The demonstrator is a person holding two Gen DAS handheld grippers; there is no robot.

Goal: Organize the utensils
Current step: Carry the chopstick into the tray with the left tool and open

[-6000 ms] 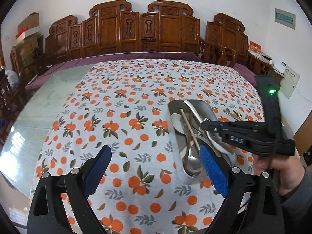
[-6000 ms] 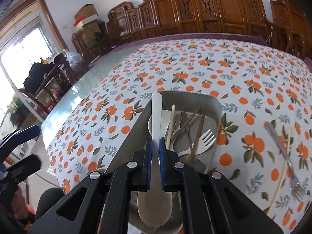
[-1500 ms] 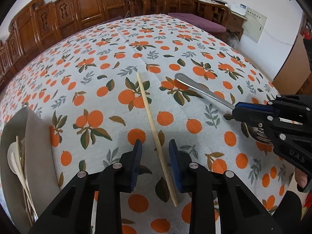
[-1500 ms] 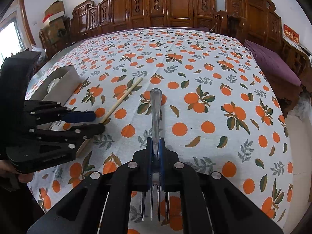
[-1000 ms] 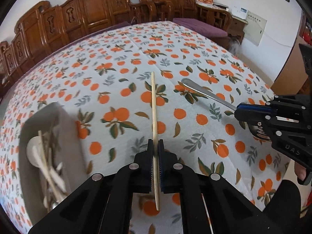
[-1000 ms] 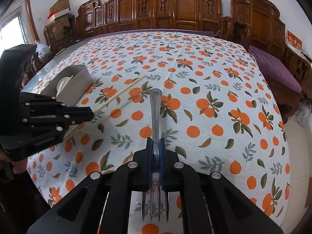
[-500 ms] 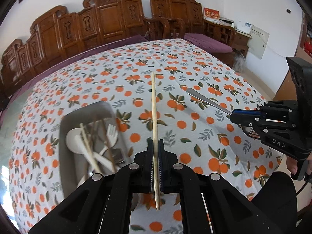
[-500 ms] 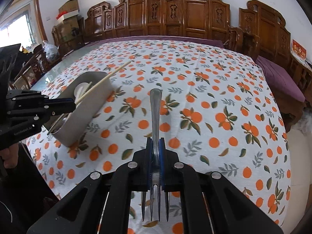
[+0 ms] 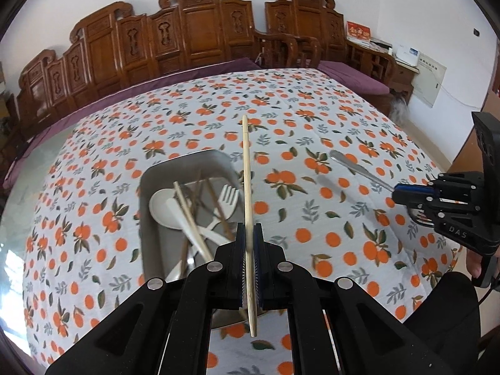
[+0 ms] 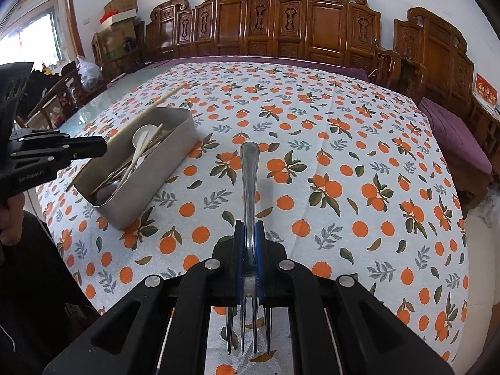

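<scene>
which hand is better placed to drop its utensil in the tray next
Left. The left gripper holds the chopstick right at the metal tray. The right gripper holds the metal fork off to the side, over the tablecloth.

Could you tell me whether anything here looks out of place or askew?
Nothing is spilled or damaged. The utensils in the metal tray lie crisscrossed rather than sorted. The left gripper holds a chopstick and the right gripper a steel fork, neither binned yet.
</scene>
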